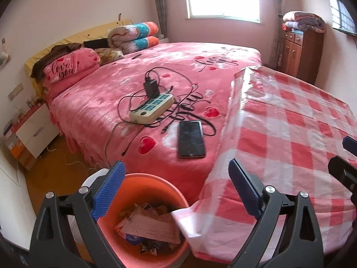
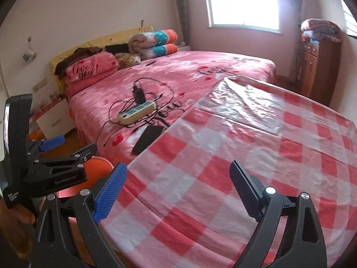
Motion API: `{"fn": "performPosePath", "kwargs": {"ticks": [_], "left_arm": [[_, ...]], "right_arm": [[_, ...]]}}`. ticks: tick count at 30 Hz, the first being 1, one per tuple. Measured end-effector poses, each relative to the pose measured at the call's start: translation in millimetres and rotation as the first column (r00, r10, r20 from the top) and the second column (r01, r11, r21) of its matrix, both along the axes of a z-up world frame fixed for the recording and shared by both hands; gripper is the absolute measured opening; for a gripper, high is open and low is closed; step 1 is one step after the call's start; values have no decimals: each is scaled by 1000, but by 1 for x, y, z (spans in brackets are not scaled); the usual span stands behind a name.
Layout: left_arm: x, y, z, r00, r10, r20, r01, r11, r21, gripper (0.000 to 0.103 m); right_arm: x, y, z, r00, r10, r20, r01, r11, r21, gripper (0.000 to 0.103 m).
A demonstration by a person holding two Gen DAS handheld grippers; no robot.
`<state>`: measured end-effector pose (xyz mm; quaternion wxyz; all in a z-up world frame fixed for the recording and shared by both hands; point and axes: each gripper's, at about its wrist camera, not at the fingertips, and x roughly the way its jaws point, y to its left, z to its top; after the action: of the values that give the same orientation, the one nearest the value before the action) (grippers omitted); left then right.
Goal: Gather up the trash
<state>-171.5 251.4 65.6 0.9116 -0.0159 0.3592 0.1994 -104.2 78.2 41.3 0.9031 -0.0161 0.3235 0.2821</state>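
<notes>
Left gripper (image 1: 176, 186): fingers spread wide, nothing between the blue pads (image 1: 108, 189). It hangs directly above the orange bin (image 1: 154, 185), with the left pad over the bin's near-left rim.

Orange bin: stands on the floor, just beside the draped corner of the table (image 1: 290, 134) and in front of the foot of the bed (image 1: 178, 71). It contains the trash (image 1: 151, 225): a white printed paper sheet on top of crumpled wrappers. A corner of the red-and-white checked tablecloth hangs over the bin's right rim.

Right gripper (image 2: 178, 188): fingers spread wide, empty. It is positioned over the near part of the table, to the right of the bin. In the right wrist view the bin (image 2: 100, 168) shows only as an orange rim behind the left gripper (image 2: 67, 147), which appears side-on at the left edge.

Items on the bed, beyond the bin: a black phone (image 1: 191, 139) lying flat near the table edge; behind it a power strip (image 1: 152, 108) with a black charger (image 1: 151, 87) plugged in and thin black cables looped around it. Folded blankets (image 1: 133, 35) lie at the headboard end.
</notes>
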Motion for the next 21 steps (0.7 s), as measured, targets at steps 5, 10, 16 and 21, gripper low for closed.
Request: {"fn": "performPosePath", "kwargs": {"ticks": [5, 10, 16, 21], "left_arm": [[1, -18, 5, 1000, -19, 3, 19, 1000, 10, 94], [6, -35, 8, 999, -48, 1, 48, 999, 21, 94], [14, -66, 12, 995, -98, 1, 98, 994, 41, 94], [22, -88, 12, 991, -130, 1, 130, 990, 46, 94]], "right_arm": [[2, -27, -2, 998, -62, -6, 63, 997, 43, 92], [4, -52, -5, 993, -114, -6, 114, 991, 70, 92], [2, -78, -10, 986, -167, 15, 166, 983, 75, 92], [2, -96, -12, 977, -208, 40, 205, 976, 73, 92]]}}
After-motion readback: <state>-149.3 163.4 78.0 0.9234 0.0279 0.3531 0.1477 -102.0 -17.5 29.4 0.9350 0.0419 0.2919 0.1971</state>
